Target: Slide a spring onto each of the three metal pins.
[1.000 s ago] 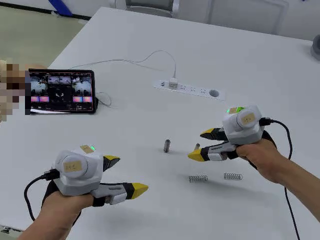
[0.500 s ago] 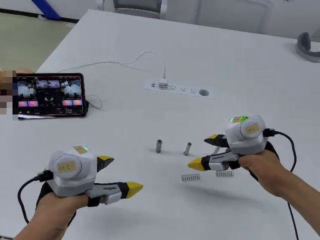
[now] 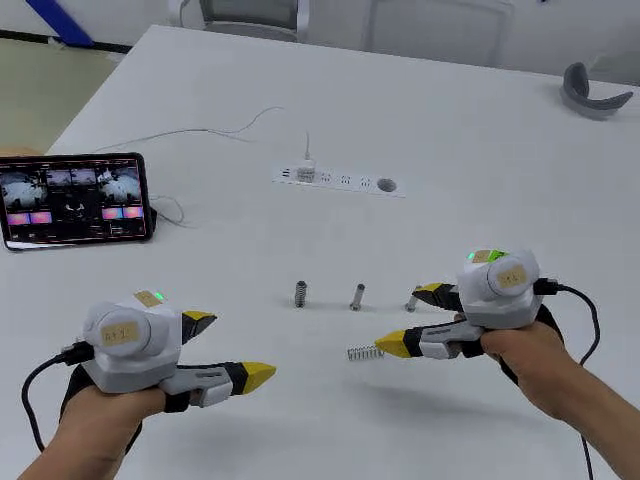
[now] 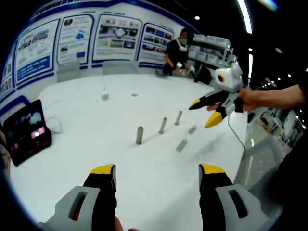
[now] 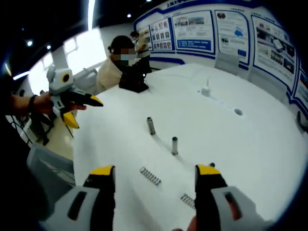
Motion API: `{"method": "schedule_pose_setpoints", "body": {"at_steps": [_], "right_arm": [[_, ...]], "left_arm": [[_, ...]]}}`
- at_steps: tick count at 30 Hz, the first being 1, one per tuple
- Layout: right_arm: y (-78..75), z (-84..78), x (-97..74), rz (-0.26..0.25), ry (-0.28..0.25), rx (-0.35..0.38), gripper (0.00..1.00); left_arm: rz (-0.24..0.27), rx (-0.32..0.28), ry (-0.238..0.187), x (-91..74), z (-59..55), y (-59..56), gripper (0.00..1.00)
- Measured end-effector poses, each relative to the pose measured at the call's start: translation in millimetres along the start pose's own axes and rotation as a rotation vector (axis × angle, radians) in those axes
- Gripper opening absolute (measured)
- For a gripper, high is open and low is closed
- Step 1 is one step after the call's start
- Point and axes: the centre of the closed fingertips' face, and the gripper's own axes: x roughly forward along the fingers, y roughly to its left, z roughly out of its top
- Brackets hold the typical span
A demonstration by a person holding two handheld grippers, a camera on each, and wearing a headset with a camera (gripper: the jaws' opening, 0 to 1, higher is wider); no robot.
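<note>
Three short metal pins stand in a row mid-table. The left pin [image 3: 300,293] wears a spring; the middle pin [image 3: 357,297] is bare; the right pin [image 3: 411,303] stands by my right gripper's upper finger. A loose spring [image 3: 364,352] lies just left of the lower fingertip of my right gripper [image 3: 408,318], which is open and holds nothing. In the right gripper view, two loose springs [image 5: 150,175] [image 5: 188,201] lie between and below the fingers. My left gripper [image 3: 228,348] is open and empty at the near left, well short of the pins [image 4: 163,125].
A tablet [image 3: 75,197] with a lit screen lies at the left. A white power strip [image 3: 335,181] with a plugged cable sits behind the pins. A grey curved object [image 3: 595,90] rests at the far right. A person [image 5: 122,62] is beyond the table's end.
The head camera has shifted. My right gripper has come nearer and lower, from around the right pin to beside the loose springs. The left gripper has kept its place.
</note>
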Motion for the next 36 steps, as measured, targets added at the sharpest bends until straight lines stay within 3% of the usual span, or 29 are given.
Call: {"method": "schedule_pose_setpoints", "body": {"at_steps": [9, 27, 36], "right_arm": [[-3.5, -17.8, -17.1, -0.047, -0.018, 0.052, 0.71], [6.4, -45.5, -42.1, -0.076, -0.041, 0.132, 0.77], [9.4, -57.4, -51.8, -0.088, -0.055, 0.17, 0.79]], "left_arm": [[-0.007, -0.002, -0.003, 3.2, 2.7, -0.3, 0.71], [-0.008, -0.03, -0.015, 11.0, 9.6, 0.4, 0.72], [-0.029, -0.008, 0.005, 20.1, 11.9, -5.6, 0.73]]}}
